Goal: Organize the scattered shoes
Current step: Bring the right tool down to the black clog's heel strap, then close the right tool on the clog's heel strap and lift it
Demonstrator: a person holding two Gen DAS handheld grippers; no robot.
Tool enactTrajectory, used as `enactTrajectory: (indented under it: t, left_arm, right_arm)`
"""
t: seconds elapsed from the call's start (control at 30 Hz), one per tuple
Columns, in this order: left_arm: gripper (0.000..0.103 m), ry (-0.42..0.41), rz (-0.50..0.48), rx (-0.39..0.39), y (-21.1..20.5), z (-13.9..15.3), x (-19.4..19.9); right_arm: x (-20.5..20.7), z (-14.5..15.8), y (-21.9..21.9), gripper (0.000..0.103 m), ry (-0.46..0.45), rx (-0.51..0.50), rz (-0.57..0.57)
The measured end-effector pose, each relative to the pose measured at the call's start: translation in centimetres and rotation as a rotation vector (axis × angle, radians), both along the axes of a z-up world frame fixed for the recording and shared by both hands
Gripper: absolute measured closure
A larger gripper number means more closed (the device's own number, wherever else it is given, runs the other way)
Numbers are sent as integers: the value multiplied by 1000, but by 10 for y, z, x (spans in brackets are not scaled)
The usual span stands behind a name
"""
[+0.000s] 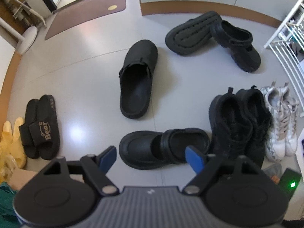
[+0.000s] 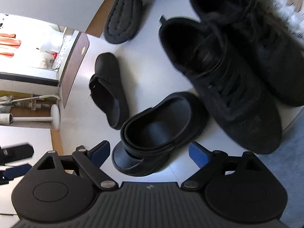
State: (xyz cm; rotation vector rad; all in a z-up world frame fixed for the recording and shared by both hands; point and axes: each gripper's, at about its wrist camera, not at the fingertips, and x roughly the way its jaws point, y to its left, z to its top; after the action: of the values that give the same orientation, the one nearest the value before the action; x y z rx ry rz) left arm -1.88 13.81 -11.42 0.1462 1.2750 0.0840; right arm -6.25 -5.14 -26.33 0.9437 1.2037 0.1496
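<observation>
Both grippers are hanging with their jaws released and grasping nothing. The left gripper (image 1: pixel 151 156) is hovering at the lower middle of its view, just before a black clog (image 1: pixel 163 148) lying sideways on the floor (image 1: pixel 85 72). The right gripper (image 2: pixel 149 152) is hovering close over this same clog (image 2: pixel 161 133), so I judge it is the shoe being approached. Its likely partners, an overturned clog (image 1: pixel 191 32) and an upright clog (image 1: pixel 237 45), are lying at the upper right, well apart from it. A black mule (image 1: pixel 136 79) is sitting alone at the centre. The black sneakers (image 1: pixel 239 125), white sneakers (image 1: pixel 281 119) and Bear slides (image 1: pixel 40 127) are already lying in pairs. A next grasp is asking for the jaws to straddle the clog's rim.
</observation>
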Motion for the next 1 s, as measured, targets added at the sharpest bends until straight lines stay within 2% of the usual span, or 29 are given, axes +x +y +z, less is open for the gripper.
enactTrajectory:
  t: [0.1,0.2,0.27,0.3,0.87,0.93,1.0]
  left_arm:
    - [23,17,-20,6,-2,-8,2]
    - [27,6,-30,-29,-2,-12,3]
    - [29,-3,-41,-38,0,-15,2]
    - [31,-5,-42,-34,0,-16,1]
    - [30,10,-63,-22,2,-19,-5]
    - [29,13,-61,-20,2,-19,-6]
    - [29,15,-55,-19,2,-20,-5]
  right_arm:
    - [-5,-14,12,10,20,13,-7]
    - [-8,-26,25,10,20,14,-4]
    - [-8,-33,34,13,11,9,2]
    - [-7,-37,38,18,6,7,5]
    - [8,-65,71,25,-2,-77,76]
    - [10,-67,75,38,-1,-88,85]
    - [12,-70,78,43,-1,-99,94]
